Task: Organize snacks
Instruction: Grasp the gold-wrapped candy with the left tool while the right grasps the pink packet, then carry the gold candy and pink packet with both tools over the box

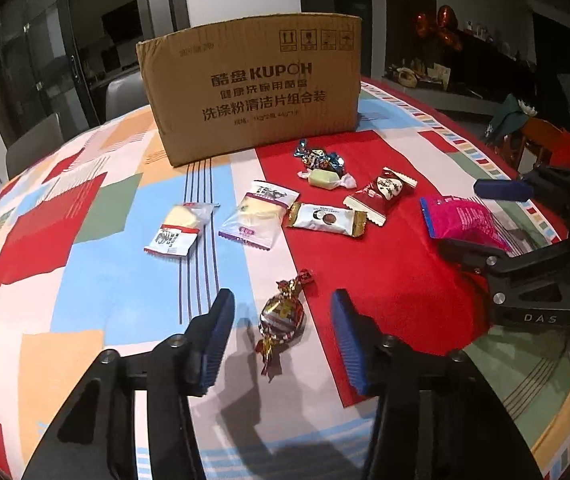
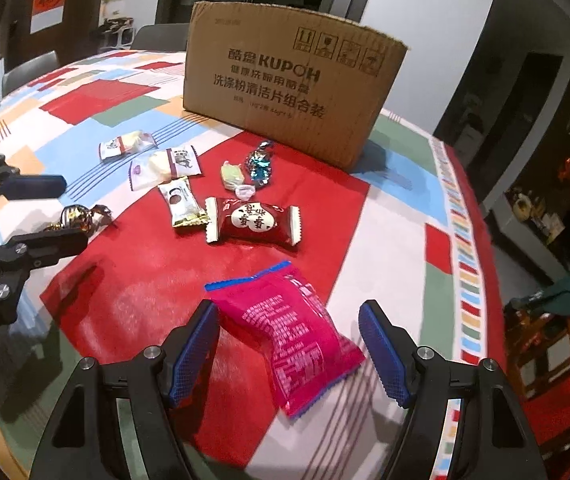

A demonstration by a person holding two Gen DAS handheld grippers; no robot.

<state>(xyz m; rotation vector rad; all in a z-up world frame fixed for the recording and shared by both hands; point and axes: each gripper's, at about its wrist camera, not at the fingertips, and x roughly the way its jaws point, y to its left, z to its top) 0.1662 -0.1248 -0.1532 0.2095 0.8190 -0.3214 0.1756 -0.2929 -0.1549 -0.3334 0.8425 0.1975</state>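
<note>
My left gripper (image 1: 283,322) is open, its fingers on either side of a gold foil-wrapped candy (image 1: 281,316) lying on the tablecloth. My right gripper (image 2: 289,332) is open around a pink snack packet (image 2: 297,332), which also shows in the left wrist view (image 1: 459,218). Other snacks lie between me and the cardboard box (image 1: 253,88): a dark red packet (image 2: 253,220), a white and gold packet (image 2: 181,202), two white pastry packets (image 1: 259,212) (image 1: 179,230), a pale green candy (image 1: 327,178) and a blue foil candy (image 2: 259,164).
The patterned tablecloth (image 1: 85,240) covers a round table whose edge curves away at the right. Grey chairs (image 2: 29,68) stand behind the table. A dark shelf with ornaments (image 2: 545,208) stands at the right.
</note>
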